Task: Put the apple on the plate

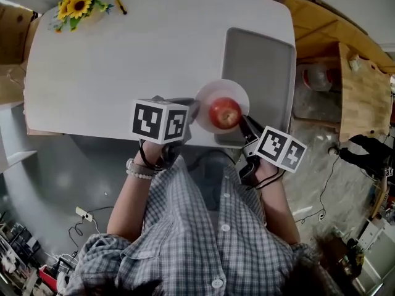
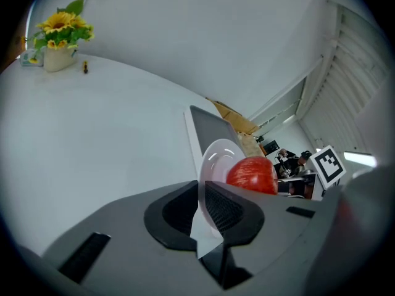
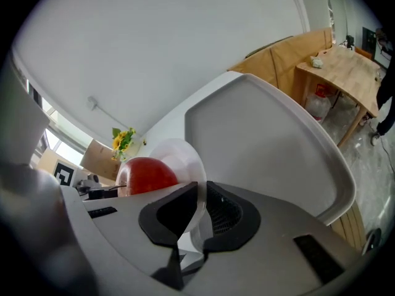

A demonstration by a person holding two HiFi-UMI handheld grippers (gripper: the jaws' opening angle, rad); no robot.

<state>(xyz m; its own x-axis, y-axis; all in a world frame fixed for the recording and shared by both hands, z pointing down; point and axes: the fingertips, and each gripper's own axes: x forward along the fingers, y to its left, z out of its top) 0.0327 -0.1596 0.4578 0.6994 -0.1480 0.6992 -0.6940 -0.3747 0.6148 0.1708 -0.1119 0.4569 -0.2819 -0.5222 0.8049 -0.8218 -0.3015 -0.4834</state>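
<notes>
A red apple (image 1: 224, 113) lies on a small white plate (image 1: 213, 92) at the table's near edge. My left gripper (image 1: 191, 108) is shut on the plate's left rim and my right gripper (image 1: 245, 123) is shut on its right rim. In the left gripper view the plate (image 2: 216, 158) runs edge-on between the jaws of the left gripper (image 2: 200, 205), with the apple (image 2: 252, 174) just beyond. In the right gripper view the plate (image 3: 179, 155) sits pinched by the right gripper (image 3: 200, 208), and the apple (image 3: 145, 174) lies to its left.
A grey tray (image 1: 259, 69) lies on the white table (image 1: 123, 66) to the right of and behind the plate. A vase of sunflowers (image 1: 77, 2) stands at the far left corner. A wooden bench (image 1: 361, 88) is off to the right. Cables lie on the floor.
</notes>
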